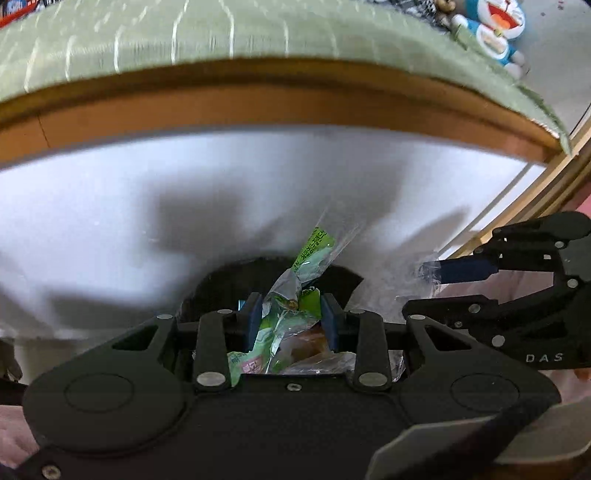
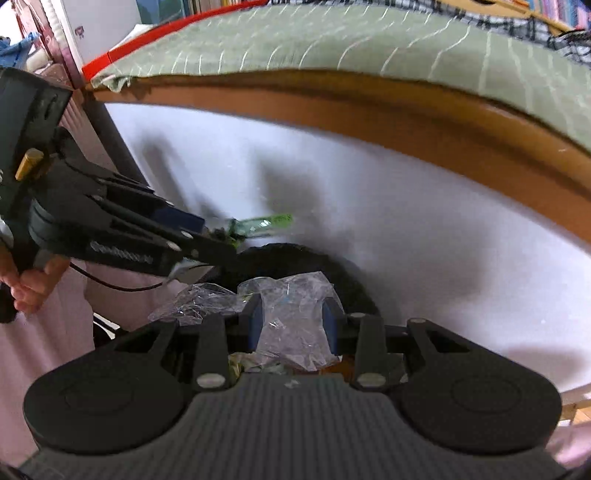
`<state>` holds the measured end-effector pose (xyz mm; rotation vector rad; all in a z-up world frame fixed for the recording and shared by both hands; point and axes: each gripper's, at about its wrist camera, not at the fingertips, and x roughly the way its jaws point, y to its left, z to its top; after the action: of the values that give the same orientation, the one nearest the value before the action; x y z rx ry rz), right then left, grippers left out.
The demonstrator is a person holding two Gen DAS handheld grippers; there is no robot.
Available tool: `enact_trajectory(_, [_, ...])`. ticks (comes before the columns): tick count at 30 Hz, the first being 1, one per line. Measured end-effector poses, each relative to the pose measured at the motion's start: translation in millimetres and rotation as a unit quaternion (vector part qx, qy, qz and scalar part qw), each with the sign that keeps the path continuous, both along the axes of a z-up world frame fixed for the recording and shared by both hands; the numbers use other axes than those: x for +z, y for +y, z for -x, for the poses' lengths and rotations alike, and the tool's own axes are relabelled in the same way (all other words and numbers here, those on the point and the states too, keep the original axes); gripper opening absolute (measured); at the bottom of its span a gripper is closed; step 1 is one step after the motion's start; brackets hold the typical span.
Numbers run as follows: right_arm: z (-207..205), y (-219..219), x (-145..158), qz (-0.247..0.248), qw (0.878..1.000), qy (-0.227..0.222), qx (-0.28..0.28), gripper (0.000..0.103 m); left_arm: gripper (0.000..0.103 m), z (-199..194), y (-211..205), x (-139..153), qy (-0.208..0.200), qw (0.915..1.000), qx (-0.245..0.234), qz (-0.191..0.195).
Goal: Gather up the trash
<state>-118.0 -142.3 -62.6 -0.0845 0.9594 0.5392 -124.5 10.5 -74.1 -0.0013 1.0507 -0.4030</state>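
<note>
Left gripper (image 1: 291, 319) fingers pinch a green wrapper (image 1: 291, 295) at lower centre; right gripper (image 2: 291, 321) fingers clamp clear plastic (image 2: 291, 314), both over a black bin (image 2: 343, 273) beside a white sheet (image 1: 147, 206), green blanket (image 1: 221, 33) across the top

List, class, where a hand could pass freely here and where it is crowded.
Free: the white panel below the wooden edge, above the black bin, is bare. Crowded: over the bin, where the left gripper clamps a green wrapper and the right gripper clamps clear plastic.
</note>
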Motion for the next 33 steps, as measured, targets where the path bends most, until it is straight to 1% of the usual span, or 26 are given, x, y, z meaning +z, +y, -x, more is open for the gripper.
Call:
enact_trajectory(2, [-3,4,-4,0.004,1.0,0.008,0.006,0.045,0.032,-3,-1,-7,0.009,0.9999,-0.005,0.0])
enact_trajectory(3, [-4,5,-6,0.008,1.0,0.011,0.009,0.05,0.032,-5,-3,-11,0.013,0.9998,-0.012,-0.001])
enact_trajectory(4, [-5,6,-8,0.015,1.0,0.013,0.01,0.061,0.039,-7,-6,-13,0.017,0.9997,-0.018,-0.005])
enact_trajectory(5, [-6,9,-9,0.02,1.0,0.015,0.014,0.068,0.044,-8,-8,-16,0.021,0.9994,-0.025,-0.01])
enact_trajectory(6, [-7,10,-11,0.023,0.999,0.017,0.016,0.072,0.058,-10,-10,-18,0.024,0.9992,-0.029,-0.014])
enact_trajectory(7, [-7,11,-11,0.025,0.999,0.019,0.018,0.077,0.068,-12,-12,-21,0.026,0.999,-0.03,-0.021])
enact_trajectory(9, [-7,11,-14,0.028,0.999,0.026,0.022,0.08,0.074,-16,-13,-25,0.027,0.9987,-0.028,-0.033])
enact_trajectory(11, [-9,11,-15,0.027,0.999,0.031,0.022,0.083,0.074,-19,-9,-29,0.035,0.9988,-0.023,-0.025])
enact_trajectory(13, [-11,11,-16,0.029,0.999,0.033,0.02,0.084,0.075,-21,-7,-31,0.042,0.9988,-0.016,-0.018])
enact_trajectory(17, [-14,9,-15,0.03,0.999,0.037,0.017,0.087,0.076,-24,-2,-31,0.04,0.9989,-0.007,-0.024])
enact_trajectory(21, [-17,7,-16,0.031,0.998,0.043,0.02,0.09,0.078,-27,3,-30,0.042,0.9989,0.003,-0.021])
enact_trajectory(23, [-17,9,-18,0.033,0.998,0.047,0.022,0.095,0.079,-27,5,-32,0.046,0.9987,0.007,-0.02])
enact_trajectory(26, [-17,11,-20,0.034,0.998,0.049,0.021,0.103,0.081,-26,3,-33,0.053,0.998,0.008,-0.032])
enact_trajectory(29, [-16,11,-19,0.035,0.998,0.052,0.019,0.103,0.085,-21,0,-35,0.062,0.9972,0.005,-0.041])
enact_trajectory(31, [-14,11,-19,0.036,0.998,0.056,0.015,0.103,0.093,-14,-2,-34,0.067,0.997,0.008,-0.036])
enact_trajectory(33, [-11,10,-19,0.033,0.997,0.065,0.007,0.103,0.097,-7,-4,-35,0.071,0.9969,0.018,-0.029])
